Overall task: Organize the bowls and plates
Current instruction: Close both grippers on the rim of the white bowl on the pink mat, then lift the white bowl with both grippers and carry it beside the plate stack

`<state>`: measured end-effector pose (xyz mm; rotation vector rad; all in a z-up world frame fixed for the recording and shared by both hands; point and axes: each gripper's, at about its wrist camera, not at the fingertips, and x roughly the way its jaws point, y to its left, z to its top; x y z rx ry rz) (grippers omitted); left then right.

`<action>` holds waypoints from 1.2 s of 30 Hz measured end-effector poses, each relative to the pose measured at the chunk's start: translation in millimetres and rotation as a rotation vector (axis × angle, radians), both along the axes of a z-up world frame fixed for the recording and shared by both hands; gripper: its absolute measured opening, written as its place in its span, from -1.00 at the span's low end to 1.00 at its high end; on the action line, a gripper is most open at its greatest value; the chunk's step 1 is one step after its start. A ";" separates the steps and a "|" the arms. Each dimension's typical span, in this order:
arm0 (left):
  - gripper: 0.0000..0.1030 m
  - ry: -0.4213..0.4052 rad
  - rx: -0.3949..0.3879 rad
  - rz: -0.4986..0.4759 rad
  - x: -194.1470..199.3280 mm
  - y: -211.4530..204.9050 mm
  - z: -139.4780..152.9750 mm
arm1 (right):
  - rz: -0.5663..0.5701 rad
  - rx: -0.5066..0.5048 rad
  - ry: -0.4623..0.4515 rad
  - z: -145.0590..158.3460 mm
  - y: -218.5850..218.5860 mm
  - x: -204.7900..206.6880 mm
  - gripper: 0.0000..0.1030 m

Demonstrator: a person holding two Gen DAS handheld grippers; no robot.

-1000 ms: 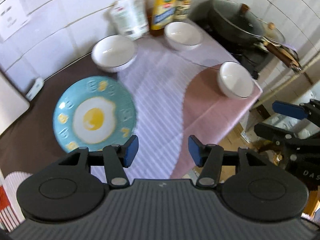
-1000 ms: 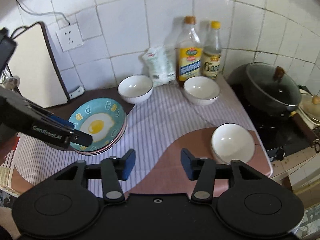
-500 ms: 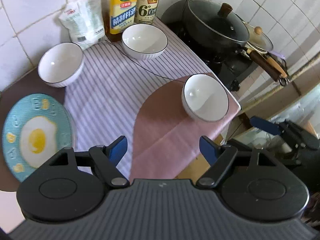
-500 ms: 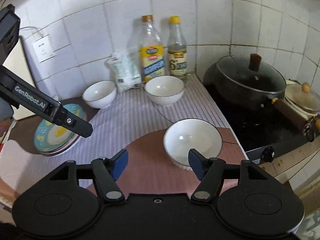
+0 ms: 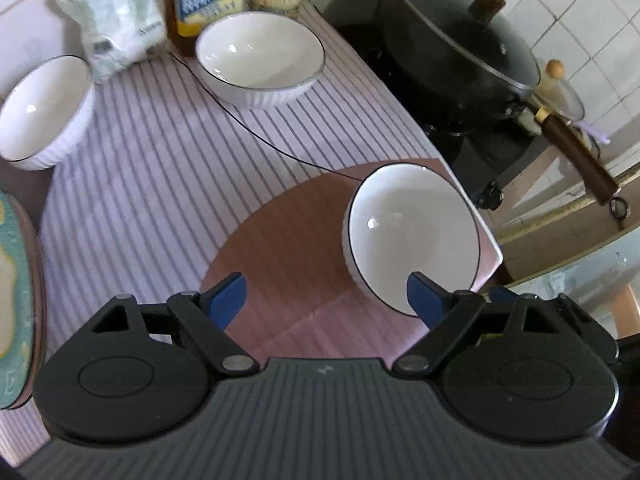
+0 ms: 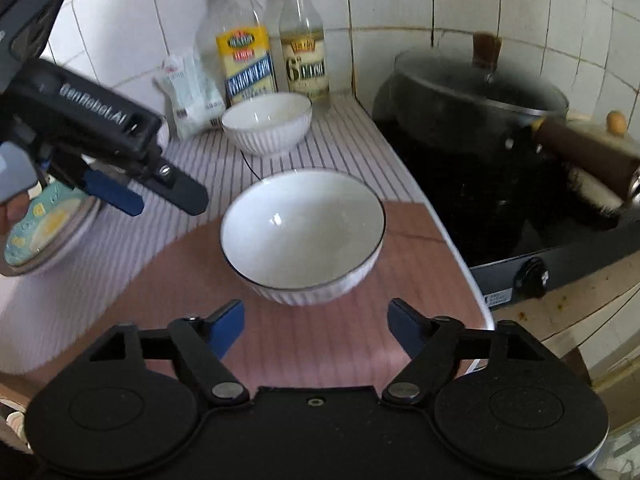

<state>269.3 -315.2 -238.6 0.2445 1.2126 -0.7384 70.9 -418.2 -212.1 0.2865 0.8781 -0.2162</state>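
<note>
White wall tiles back a bench [image 6: 120,280] laid with striped cloth. Both claws, left claw [image 5: 324,296] and right claw [image 6: 316,320], have just been spreading, empty, ready to take the nearest white ribbed bowl [image 6: 302,236] on the pink mat.

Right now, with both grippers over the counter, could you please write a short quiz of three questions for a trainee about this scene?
1. How many white bowls stand on the counter?
2. True or false: the right gripper holds the nearest bowl.
3. Which stands nearest the two bottles: A) the egg plate, B) the far bowl, C) the covered pan?

Key:
1. Three; the left wrist view shows them all, including the left bowl.
2. False: its jaws are open and have just been opening, with nothing between them.
3. B.
</note>
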 end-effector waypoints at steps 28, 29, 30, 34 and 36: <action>-0.85 -0.044 0.131 -0.061 0.8 -54.4 -36.8 | 0.098 -0.050 -0.153 -56.7 4.2 21.7 0.69; -0.85 -0.039 0.131 -0.055 0.9 -53.2 -36.0 | 0.097 -0.053 -0.149 -55.9 5.7 22.5 0.69; -0.85 -0.038 0.132 -0.050 1.3 -52.0 -35.0 | 0.096 -0.048 -0.144 -55.8 5.0 25.0 0.69; -0.85 -0.037 0.125 -0.031 1.8 -43.0 -30.3 | 0.097 -0.013 -0.143 -53.5 6.1 27.3 0.69; -0.85 -0.040 0.121 -0.015 0.7 -35.8 -26.3 | 0.108 -0.013 -0.146 -50.5 9.7 26.7 0.69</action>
